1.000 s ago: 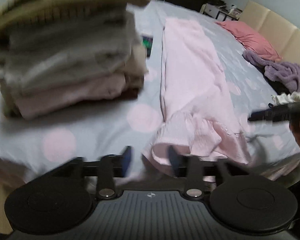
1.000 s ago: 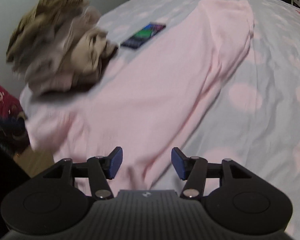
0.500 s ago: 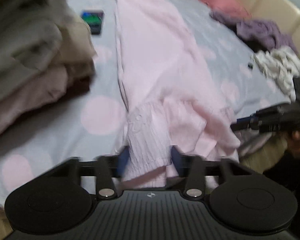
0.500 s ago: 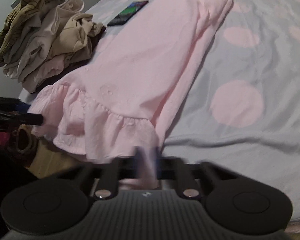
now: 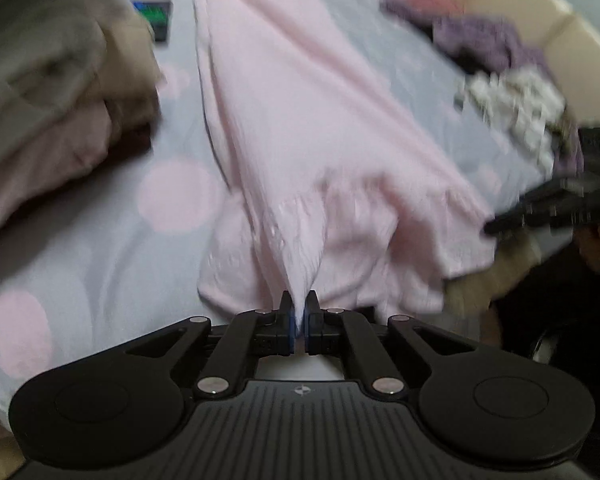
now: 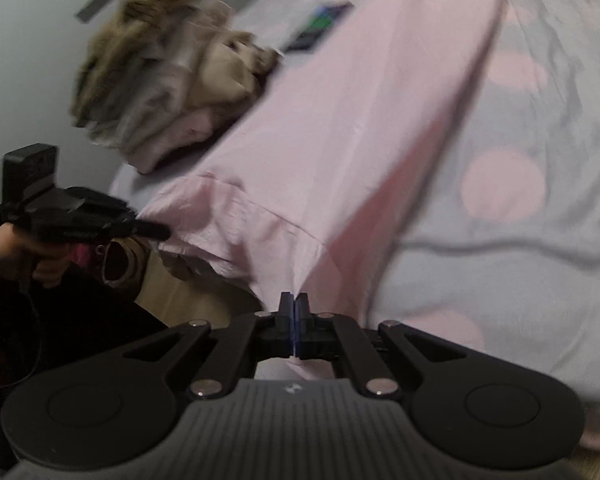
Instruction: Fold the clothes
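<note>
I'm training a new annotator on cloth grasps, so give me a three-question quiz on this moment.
1. True or false: the left gripper is shut on the pink garment.
2. What does the right gripper pinch? A) the phone B) the pink garment's frilled hem C) nothing
3. Fill in: the stack of folded clothes sits on the ___.

Key: 1 true; 2 B; 3 bed.
</note>
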